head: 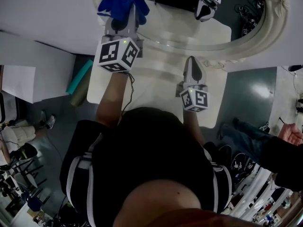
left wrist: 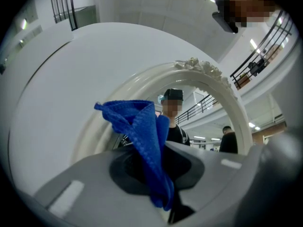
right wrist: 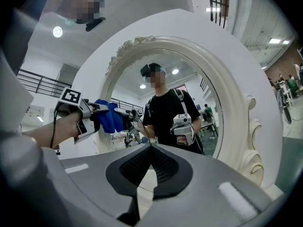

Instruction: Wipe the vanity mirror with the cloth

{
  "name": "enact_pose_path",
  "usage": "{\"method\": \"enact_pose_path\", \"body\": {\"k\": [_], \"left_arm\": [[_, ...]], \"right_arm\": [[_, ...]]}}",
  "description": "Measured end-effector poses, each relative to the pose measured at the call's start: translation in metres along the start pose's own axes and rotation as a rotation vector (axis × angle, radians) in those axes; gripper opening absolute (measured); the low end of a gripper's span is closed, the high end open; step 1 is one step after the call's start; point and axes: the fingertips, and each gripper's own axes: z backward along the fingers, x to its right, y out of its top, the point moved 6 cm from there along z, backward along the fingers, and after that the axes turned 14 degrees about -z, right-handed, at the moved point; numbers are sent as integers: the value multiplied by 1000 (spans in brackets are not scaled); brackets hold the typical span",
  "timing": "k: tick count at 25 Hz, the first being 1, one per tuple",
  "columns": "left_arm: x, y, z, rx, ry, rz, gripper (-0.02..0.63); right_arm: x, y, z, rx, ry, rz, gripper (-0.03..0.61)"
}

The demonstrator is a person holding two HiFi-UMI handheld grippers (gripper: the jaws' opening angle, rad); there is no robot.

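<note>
The oval vanity mirror [head: 189, 28] in its white ornate frame [head: 267, 34] stands at the back of the table. My left gripper [head: 125, 17] is shut on a blue cloth [head: 118, 4], which bunches out past the jaws at the mirror's left edge. In the left gripper view the cloth [left wrist: 147, 141] rises from the closed jaws in front of the glass [left wrist: 208, 122]. The right gripper view shows the cloth [right wrist: 105, 116] touching the glass [right wrist: 189, 89] beside its reflection. My right gripper [head: 191, 61] is shut with nothing in it, low over the table, short of the mirror.
The mirror stands on a white table [head: 156, 86]. A teal roll [head: 79, 77] lies on the floor at the left, near a white board [head: 19, 82]. Another person's arm and legs [head: 265, 141] are at the right. Cables and gear lie around the floor edges.
</note>
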Motion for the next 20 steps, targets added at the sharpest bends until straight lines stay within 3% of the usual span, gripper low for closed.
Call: {"method": "enact_pose_path", "body": {"k": [7, 20], "left_arm": [[0, 6, 1, 2, 4, -12, 64], [45, 9, -14, 23, -35, -47, 64]], "right_arm": [[-1, -2, 4, 1, 3, -1, 0], [33, 2, 15, 18, -4, -12, -1]]}}
